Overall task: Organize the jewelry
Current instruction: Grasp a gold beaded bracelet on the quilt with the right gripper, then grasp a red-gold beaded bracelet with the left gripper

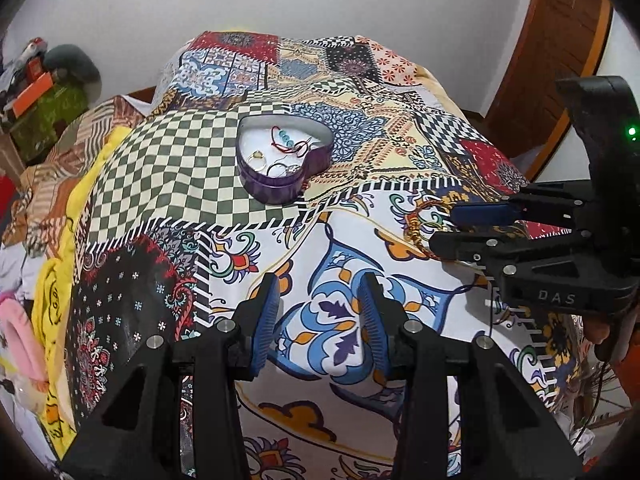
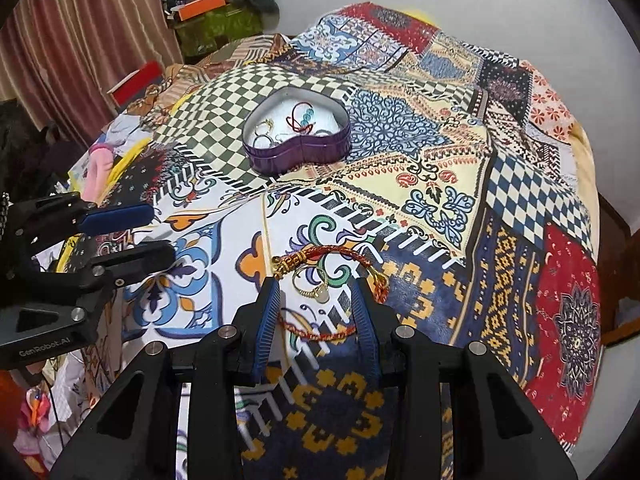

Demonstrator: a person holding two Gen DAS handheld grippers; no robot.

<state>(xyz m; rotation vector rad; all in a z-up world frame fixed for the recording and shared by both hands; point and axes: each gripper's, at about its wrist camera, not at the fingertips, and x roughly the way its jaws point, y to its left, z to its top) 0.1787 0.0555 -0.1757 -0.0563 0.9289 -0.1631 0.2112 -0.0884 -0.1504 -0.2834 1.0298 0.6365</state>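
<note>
A purple heart-shaped tin (image 1: 280, 164) stands on the patterned bedspread and holds a red cord with turquoise beads and several rings; it also shows in the right wrist view (image 2: 298, 136). A red braided bracelet (image 2: 320, 292) with gold beads lies on the cloth with a gold ring (image 2: 314, 284) inside its loop. My right gripper (image 2: 318, 286) is open, its fingers on either side of the bracelet and ring. It shows at the right in the left wrist view (image 1: 444, 226). My left gripper (image 1: 320, 292) is open and empty, low over the cloth; it shows in the right wrist view (image 2: 154, 232).
The patchwork bedspread (image 1: 168, 160) covers the whole bed. Boxes and clutter (image 1: 40, 92) are piled at the far left by the wall. A wooden door (image 1: 560, 48) stands at the right. A curtain (image 2: 80, 32) hangs at the left in the right wrist view.
</note>
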